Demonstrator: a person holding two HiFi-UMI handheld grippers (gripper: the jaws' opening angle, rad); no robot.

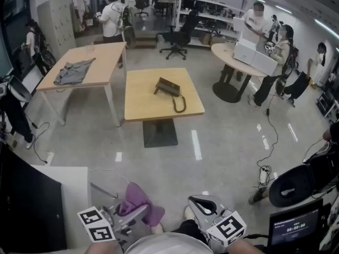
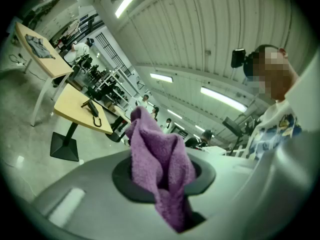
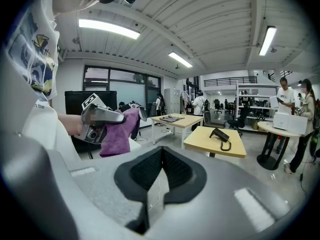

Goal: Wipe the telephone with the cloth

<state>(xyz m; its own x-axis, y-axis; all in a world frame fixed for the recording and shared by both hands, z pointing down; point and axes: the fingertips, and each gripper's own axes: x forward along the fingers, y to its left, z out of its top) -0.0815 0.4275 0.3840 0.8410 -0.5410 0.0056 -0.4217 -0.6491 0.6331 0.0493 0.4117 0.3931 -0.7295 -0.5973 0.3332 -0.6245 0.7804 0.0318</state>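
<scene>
Cloth (image 2: 161, 156) clamped, telephone (image 1: 168, 87) far off
My left gripper's (image 2: 167, 186) jaws pinch the cloth, which hides their tips. My right gripper's (image 3: 159, 181) jaws are together, holding nothing. The telephone lies well apart on the surface (image 1: 142, 103), too small for detail.

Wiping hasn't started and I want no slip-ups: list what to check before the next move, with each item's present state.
1. Cloth clamped in left gripper: ok.
2. Right gripper shut and empty: ok.
3. Telephone on the table: ok.
4. Cord lying on the tabletop, not hanging off: ok.
5. Telephone within reach of the cloth: not ok, it stands across the floor.
</scene>
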